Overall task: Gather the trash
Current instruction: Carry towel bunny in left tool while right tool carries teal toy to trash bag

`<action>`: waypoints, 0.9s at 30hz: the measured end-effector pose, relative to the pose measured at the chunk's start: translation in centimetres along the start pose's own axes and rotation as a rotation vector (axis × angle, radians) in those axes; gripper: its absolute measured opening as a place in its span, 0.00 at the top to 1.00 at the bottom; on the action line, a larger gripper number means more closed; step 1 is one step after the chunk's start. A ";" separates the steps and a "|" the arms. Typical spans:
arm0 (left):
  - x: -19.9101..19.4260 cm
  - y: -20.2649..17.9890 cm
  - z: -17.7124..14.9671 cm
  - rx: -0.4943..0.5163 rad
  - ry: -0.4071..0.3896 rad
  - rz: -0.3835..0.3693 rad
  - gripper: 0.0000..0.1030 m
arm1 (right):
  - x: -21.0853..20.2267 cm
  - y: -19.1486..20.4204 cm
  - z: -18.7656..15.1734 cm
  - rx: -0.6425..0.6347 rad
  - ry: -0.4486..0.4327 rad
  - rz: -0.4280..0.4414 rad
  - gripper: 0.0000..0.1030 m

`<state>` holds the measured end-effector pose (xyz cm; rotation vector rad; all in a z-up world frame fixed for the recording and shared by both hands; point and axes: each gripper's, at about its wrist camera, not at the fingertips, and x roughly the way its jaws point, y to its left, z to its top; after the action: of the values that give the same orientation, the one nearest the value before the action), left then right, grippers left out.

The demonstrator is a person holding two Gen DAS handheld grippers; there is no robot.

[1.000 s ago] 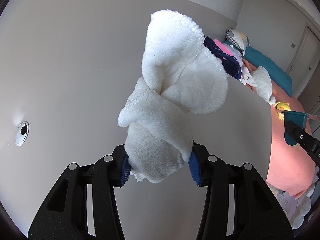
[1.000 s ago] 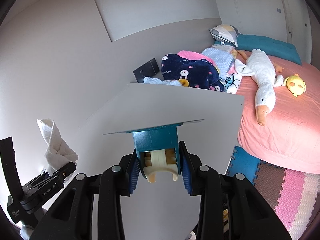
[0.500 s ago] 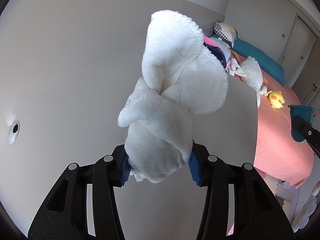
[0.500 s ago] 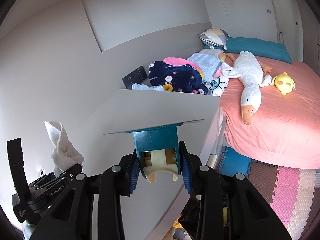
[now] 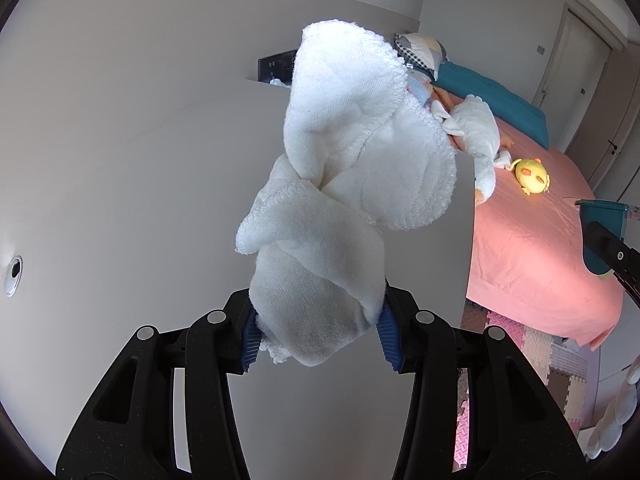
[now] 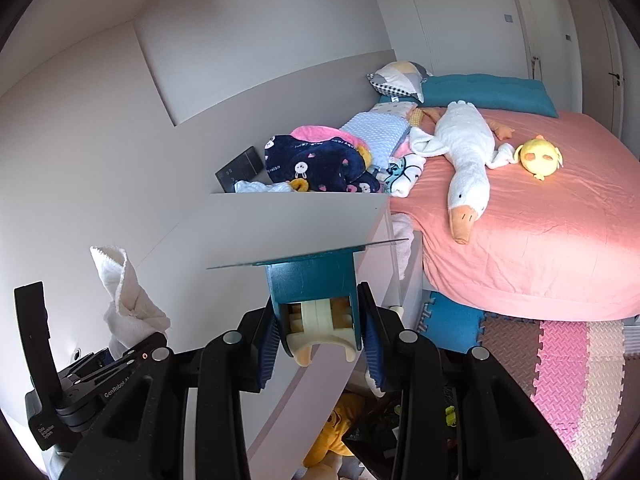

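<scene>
A crumpled white cloth (image 5: 352,184) stands up from my left gripper (image 5: 318,336), whose blue pads are shut on its lower end over the pale desk top (image 5: 160,160). In the right wrist view the same cloth (image 6: 128,300) shows at lower left, above the left gripper (image 6: 120,360). My right gripper (image 6: 320,344) is shut on a teal dustpan (image 6: 312,280) with a cream clip inside its handle; its thin flat blade points away. It hangs over the desk's right edge (image 6: 372,248). The dustpan (image 5: 600,224) also peeks in at the left view's right side.
A pink bed (image 6: 540,240) lies to the right with a white goose plush (image 6: 464,148), a yellow chick plush (image 6: 540,156) and a heap of clothes (image 6: 320,160). Foam floor mats (image 6: 560,360) lie below. A yellow toy (image 6: 336,440) sits under the desk. A cable hole (image 5: 14,270) marks the desk's left.
Both hands have moved sideways along the desk toward its bed-side edge, so the floor mats and more of the bed now show. Both grips are unchanged.
</scene>
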<state>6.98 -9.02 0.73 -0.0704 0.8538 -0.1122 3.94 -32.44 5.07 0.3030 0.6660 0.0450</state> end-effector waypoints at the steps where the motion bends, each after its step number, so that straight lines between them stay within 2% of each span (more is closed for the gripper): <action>1: 0.0 -0.3 -0.1 0.007 0.001 -0.003 0.54 | -0.2 -0.3 0.0 0.005 -0.001 -0.005 0.64; 27: -0.5 -9.1 -2.1 0.216 0.041 -0.132 0.54 | -4.4 -10.4 -1.7 0.141 -0.017 -0.175 0.63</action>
<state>4.37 -18.03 0.72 0.0780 0.8732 -0.3300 -1.14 -42.51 3.42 0.3791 0.6780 -0.1717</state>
